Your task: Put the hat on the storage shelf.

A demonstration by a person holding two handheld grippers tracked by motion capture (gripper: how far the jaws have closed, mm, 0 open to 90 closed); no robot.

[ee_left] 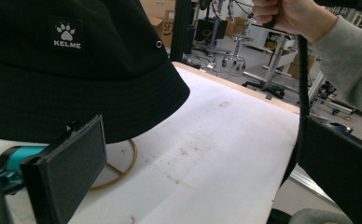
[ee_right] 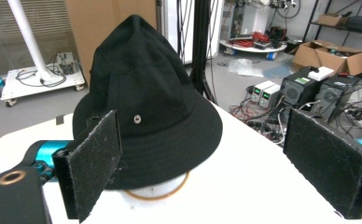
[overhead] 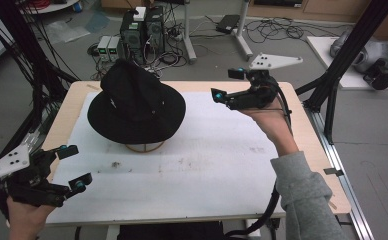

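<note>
Bucket hat (overhead: 136, 102), black with a KELME paw patch (ee_left: 67, 35), is perched on a wooden ring stand (overhead: 144, 147) toward the back left of the white mat (overhead: 207, 165) on the table (overhead: 66, 102). The left gripper (overhead: 75, 167) is held at the mat's near left corner, jaws spread wide, nothing between them. The right gripper (overhead: 225, 85) is raised off to the hat's right, also gaping and empty.

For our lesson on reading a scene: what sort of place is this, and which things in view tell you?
Probably a robotics or research lab, not a home or shop. Clues: computer towers on the floor amid loose cables, black metal framing around the table, and cardboard boxes nearby.
</note>
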